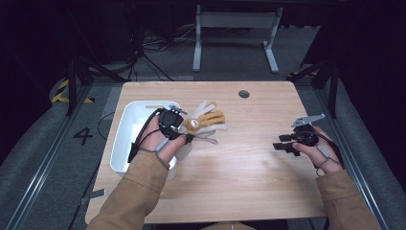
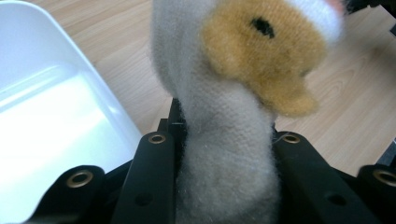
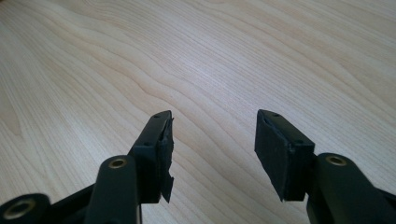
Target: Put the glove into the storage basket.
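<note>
Just right of the white bin, the left tongs clench a cream-and-tan plush toy lying on the tabletop; the left gripper view reveals its black stitched eye. Well right of the bin, the right tongs rest released.

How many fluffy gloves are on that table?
2, I think: a cream glove and a tan one overlapping beside the white bin, the left gripper pinching the cream one. More could be hidden underneath.

Our left gripper clamps a cream and tan plush toy between its black jaws above the wooden table, just beside a white bin.
</note>
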`<state>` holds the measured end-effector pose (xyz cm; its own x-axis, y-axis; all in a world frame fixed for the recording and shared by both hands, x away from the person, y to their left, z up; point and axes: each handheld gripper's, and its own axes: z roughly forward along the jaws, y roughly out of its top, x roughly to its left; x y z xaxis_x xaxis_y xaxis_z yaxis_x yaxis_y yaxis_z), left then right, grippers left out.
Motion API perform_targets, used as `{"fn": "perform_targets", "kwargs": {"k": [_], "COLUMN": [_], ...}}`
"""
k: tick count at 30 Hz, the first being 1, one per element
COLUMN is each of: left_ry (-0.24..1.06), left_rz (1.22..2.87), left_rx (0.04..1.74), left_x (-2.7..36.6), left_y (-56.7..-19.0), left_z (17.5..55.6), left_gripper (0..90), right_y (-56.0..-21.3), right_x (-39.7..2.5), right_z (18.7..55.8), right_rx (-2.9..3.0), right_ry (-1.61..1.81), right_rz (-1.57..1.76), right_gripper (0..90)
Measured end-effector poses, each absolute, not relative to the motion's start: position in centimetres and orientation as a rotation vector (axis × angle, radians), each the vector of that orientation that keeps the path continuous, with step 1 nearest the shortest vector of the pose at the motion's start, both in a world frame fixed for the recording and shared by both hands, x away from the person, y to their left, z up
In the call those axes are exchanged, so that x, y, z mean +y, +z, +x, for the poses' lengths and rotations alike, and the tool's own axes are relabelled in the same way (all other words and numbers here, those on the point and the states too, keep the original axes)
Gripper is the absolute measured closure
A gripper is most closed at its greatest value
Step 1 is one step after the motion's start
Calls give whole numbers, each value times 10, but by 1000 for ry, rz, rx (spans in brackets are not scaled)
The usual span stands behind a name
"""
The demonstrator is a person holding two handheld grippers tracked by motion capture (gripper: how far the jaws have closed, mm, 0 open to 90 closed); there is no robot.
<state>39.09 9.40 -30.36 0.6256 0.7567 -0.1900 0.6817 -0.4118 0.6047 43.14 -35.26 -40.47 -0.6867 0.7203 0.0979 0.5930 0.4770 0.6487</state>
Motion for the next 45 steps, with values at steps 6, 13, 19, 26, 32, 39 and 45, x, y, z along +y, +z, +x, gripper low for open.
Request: {"fn": "perform_targets", "kwargs": {"k": [6, 13, 19, 26, 32, 39, 45], "left_ry": [165, 202, 225, 248, 274, 296, 310], "left_rz": [2119, 2063, 2030, 1984, 1959, 1902, 1844], "left_rx": [1188, 1252, 1296, 1360, 1424, 1506, 1575], "left_x": [106, 118, 129, 140, 146, 158, 168], "left_y": [-301, -301, -301, -301, -302, -307, -318], "left_z": [394, 396, 398, 399, 399, 400, 406], "left_gripper": [712, 712, 710, 709, 709, 709, 709], "right_y": [-408, -408, -409, -410, -410, -418, -426], "right_x": [-353, -354, -354, -355, -352, -350, -347], "right_z": [432, 432, 432, 432, 434, 437, 441], "right_rx": [2541, 2536, 2539, 2536, 2548, 2565, 2581], "right_ry": [998, 998, 1006, 1006, 1003, 995, 949], "right_rz": [1148, 1156, 1165, 1174, 1159, 1163, 1157], "right_gripper": [477, 475, 470, 470, 470, 470, 470]}}
